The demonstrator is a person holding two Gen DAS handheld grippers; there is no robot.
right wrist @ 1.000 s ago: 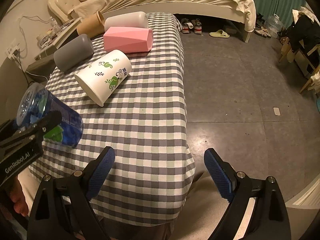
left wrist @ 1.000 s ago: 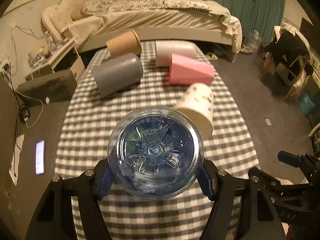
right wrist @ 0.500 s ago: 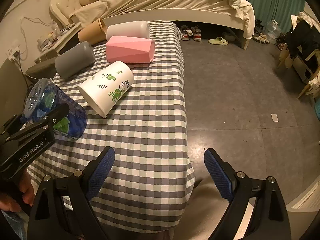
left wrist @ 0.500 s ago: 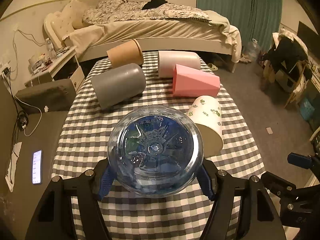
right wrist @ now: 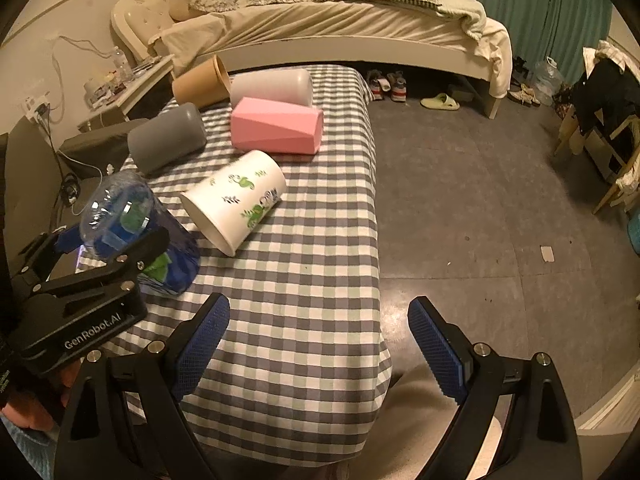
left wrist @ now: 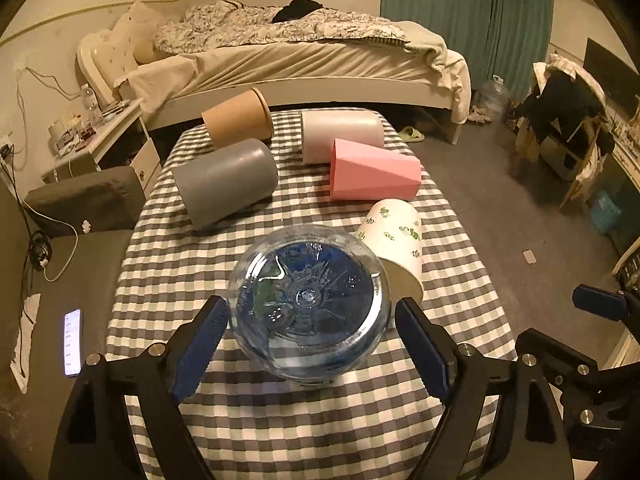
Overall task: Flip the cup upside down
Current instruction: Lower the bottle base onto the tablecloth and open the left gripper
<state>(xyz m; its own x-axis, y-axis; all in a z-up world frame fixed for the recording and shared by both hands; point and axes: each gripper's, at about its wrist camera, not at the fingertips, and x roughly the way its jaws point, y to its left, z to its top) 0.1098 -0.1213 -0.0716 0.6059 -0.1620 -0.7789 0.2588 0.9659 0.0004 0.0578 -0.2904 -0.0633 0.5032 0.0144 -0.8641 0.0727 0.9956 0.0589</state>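
ok so my left gripper [left wrist: 308, 336] has its pads spread just off the clear blue cup [left wrist: 308, 308], standing bottom-up on the checkered table [left wrist: 180, 248], so I'd back straight out without nudging it, right gripper [right wrist: 320, 344] wide apart and idle.

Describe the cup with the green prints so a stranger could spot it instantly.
On the checkered table before the bed, five cups lie on their sides. Nearest the blue bottle lies the white cup, the only one printed with green leaves.
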